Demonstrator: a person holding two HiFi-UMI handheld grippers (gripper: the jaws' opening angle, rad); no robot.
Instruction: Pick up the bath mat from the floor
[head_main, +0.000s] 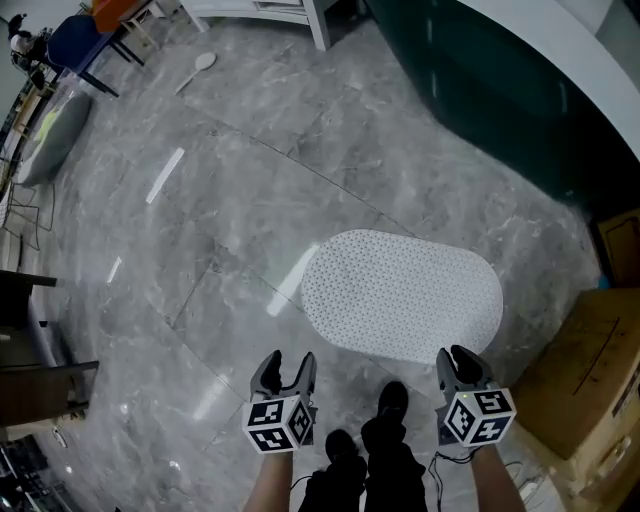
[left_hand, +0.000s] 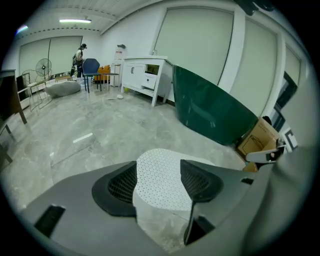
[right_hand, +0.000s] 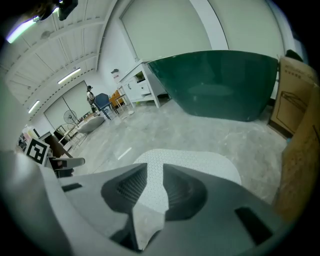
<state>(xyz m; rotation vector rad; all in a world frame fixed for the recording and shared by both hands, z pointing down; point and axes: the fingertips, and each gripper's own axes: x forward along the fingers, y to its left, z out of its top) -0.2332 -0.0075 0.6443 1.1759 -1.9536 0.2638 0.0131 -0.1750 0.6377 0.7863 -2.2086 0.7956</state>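
Bath mat (head_main: 400, 295) flat on floor (head_main: 200, 250), just ahead of both grippers, untouched. Left gripper (head_main: 288, 365): jaws wide apart, empty. Right gripper (head_main: 457, 358): narrow gap, empty, by mat's near edge.

The bath mat (head_main: 402, 295) was white, a rounded oblong dotted all over with fine dark specks; it lay flat and fully spread on the grey marbled floor (head_main: 250, 200); its long side ran across the head view.

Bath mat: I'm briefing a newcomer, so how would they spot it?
Find the large dark green bathtub. On the grey marble floor before it lies a flat white oval mat. Unlike the brown cardboard boxes nearby, it is pale and covered in tiny dots.
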